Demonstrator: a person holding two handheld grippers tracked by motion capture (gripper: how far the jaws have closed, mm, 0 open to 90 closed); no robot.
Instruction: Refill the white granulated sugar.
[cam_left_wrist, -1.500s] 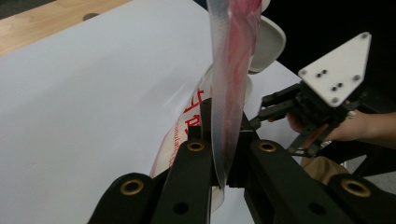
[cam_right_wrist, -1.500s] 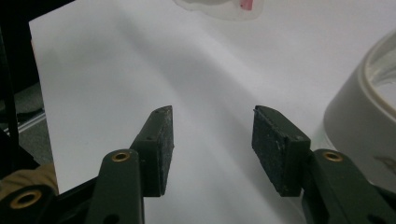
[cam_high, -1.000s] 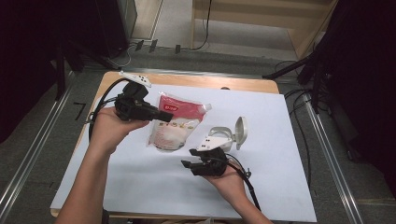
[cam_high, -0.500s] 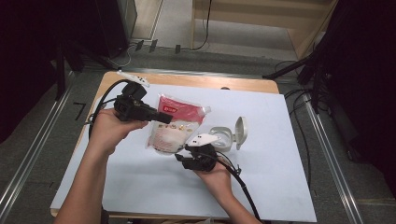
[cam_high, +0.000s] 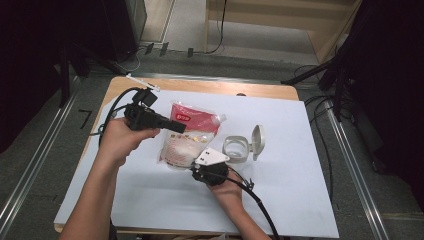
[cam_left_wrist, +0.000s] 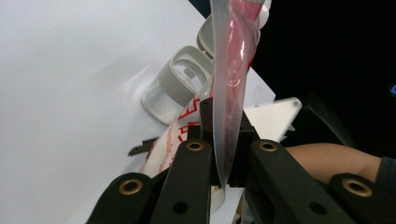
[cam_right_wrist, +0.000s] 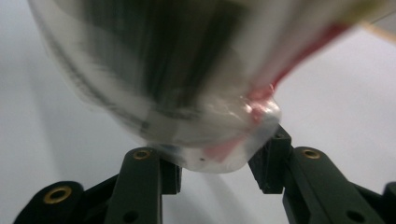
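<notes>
nearest the person, the right gripper (cam_high: 204, 169) sits at the bottom end of the red and white plastic pouch with a spout (cam_high: 190, 134). in the right gripper view its two black jaws stand partly apart with the pouch's rounded bottom corner (cam_right_wrist: 219, 149) down between them; they have just been closing in on it, the right jaw looks to be against the plastic, but the picture is blurred and a gap may remain on the left, so a firm grip cannot be told. a grey three-cornered plate rides on top of this gripper and its cable trails back toward the table's near edge.

a little farther off, the left gripper (cam_high: 176, 126) comes in from the left, held in the person's left hand (cam_high: 120, 142). its jaws are closed tight on the pouch's thin flat edge, which in the left gripper view (cam_left_wrist: 227, 116) runs up as a narrow strip between the two jaws. the pouch is lifted at that side and slopes down toward the white sheet (cam_high: 310, 165) that covers the wooden table (cam_high: 200, 86).

just to the right of the pouch, the small clear round jar with a grey flip lid (cam_high: 238, 148) stands on the sheet, lid swung open to its right, apart from both grippers.
</notes>
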